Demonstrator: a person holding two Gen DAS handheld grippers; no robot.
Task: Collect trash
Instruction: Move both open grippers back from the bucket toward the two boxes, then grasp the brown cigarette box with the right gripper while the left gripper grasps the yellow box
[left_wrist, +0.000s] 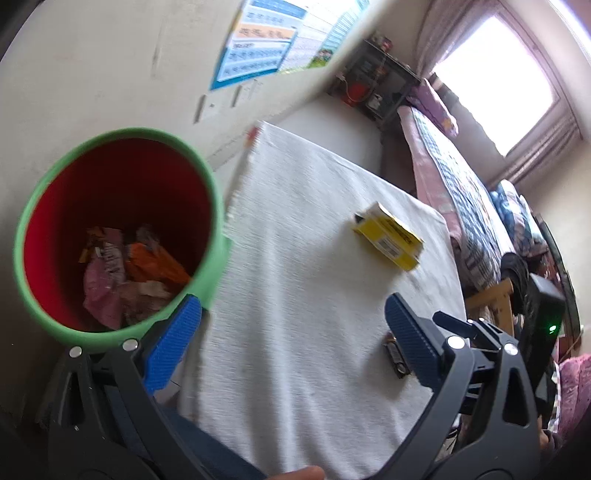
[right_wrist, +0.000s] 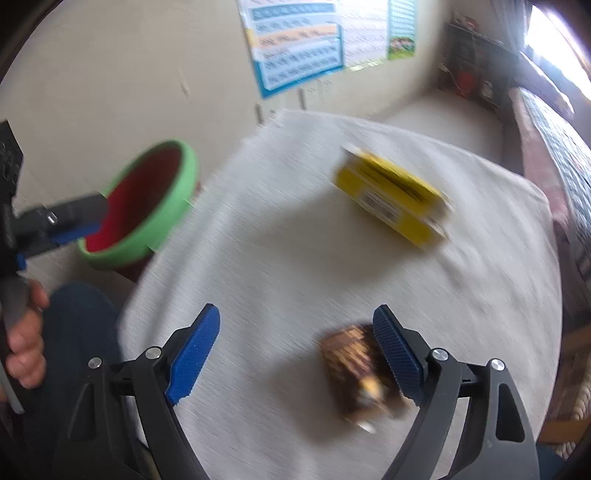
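Note:
A bin with a green rim (left_wrist: 122, 134) and red inside stands beside the left edge of the white-clothed table (left_wrist: 295, 258); several crumpled wrappers (left_wrist: 125, 269) lie in it. My left gripper (left_wrist: 291, 306) is open and empty, its left finger next to the bin's rim. A yellow box (left_wrist: 388, 236) and a small dark wrapper (left_wrist: 397, 360) lie on the cloth. In the right wrist view my right gripper (right_wrist: 297, 310) is open over the cloth, with a brown wrapper (right_wrist: 358, 373) lying just inside its right finger, blurred. The yellow box (right_wrist: 395, 199) is farther back and the bin (right_wrist: 173, 192) is at left.
A person's hand (right_wrist: 26, 332) holds the left gripper's handle by the bin. A bed (left_wrist: 461, 192) runs along the table's right side, with a dark shelf (left_wrist: 376, 85) in the corner. Posters (right_wrist: 295, 48) hang on the wall behind. A black device with a green light (left_wrist: 546, 314) is at right.

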